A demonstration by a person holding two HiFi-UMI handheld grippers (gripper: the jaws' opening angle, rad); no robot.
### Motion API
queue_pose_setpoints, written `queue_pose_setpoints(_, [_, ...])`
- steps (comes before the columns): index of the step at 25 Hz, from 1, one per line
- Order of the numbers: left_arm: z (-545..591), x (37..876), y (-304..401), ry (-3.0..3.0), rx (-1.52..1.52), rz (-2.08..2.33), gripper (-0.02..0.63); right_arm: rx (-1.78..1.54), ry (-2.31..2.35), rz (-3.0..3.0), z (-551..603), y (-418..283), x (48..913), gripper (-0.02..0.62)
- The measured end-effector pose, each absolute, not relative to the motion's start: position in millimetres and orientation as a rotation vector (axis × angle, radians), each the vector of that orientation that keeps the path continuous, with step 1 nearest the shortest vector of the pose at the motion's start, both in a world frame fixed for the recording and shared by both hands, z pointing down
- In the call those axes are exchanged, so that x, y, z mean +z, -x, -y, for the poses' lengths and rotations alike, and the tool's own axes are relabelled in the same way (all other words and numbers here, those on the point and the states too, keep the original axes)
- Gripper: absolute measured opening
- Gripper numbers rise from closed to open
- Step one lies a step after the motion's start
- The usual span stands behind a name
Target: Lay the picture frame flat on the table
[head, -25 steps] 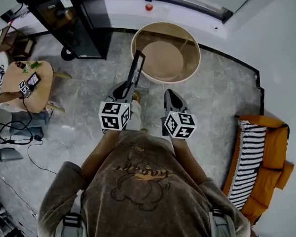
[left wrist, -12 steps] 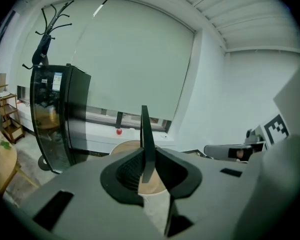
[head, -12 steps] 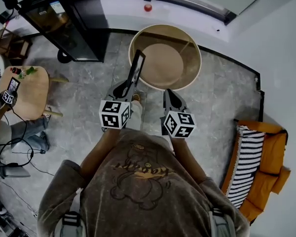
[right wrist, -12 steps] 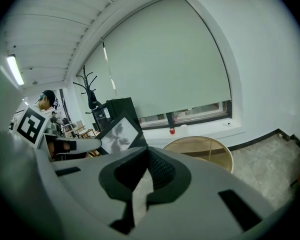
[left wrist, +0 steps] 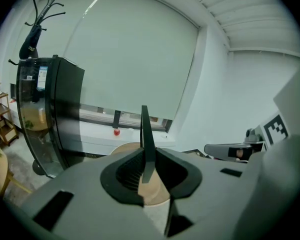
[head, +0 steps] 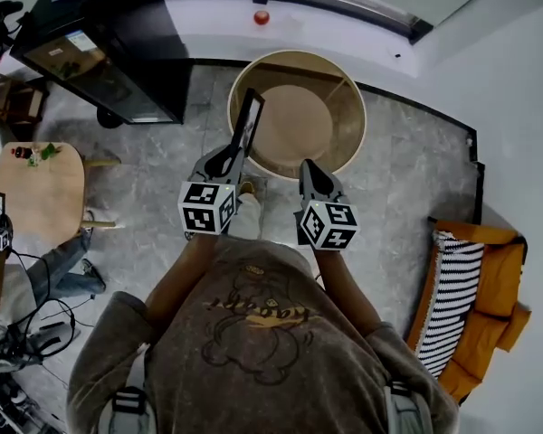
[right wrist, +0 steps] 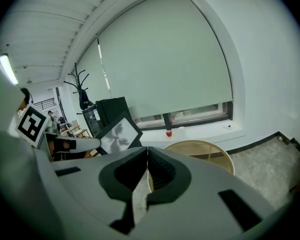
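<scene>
We read nothing for certain. Lettering on the shirt [head: 253, 310] is blurred and upside down; the sticker [head: 80, 42] on the black cabinet [head: 136, 25] is too small.

both arms are extended forward, side by side. the left gripper [head: 236, 157] is clamped on the edge of the picture frame [head: 247, 121]; the right gripper [head: 309, 166] is shown with jaws together.

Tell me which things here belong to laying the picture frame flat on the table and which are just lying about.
Job:
picture frame, clamped upright in the left hand-held gripper
round table

Lying about:
black cabinet
small wooden table
striped cushion
small red object
right hand-held gripper, shut, empty
</scene>
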State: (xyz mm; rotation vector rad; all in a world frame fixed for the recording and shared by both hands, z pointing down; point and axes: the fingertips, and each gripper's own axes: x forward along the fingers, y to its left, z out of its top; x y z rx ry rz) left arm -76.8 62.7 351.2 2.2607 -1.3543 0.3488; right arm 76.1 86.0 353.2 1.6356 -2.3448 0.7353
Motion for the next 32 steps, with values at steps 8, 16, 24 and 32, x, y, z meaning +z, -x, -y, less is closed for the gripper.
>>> queue_pose_setpoints(8, [11,352,96,-2.281,0.369,1.297,0.083,0.759,-1.69,2.288,-19,-60,357,0.02])
queue_pose_setpoints(16, [67,359,102,-2.311,0.417,1.231,0.083,0.763,-1.768,2.239,30,-56,357,0.02])
queue_pose_setpoints(24, [95,354,90,-2.32,0.426,1.2,0.083,0.778,-1.813,2.213,55,-67,352,0.02])
queue_pose_setpoints(32, [110,362,78,-2.293,0.415,1.212,0.083,0.777,-1.77,2.226,76,-77,356,0.02])
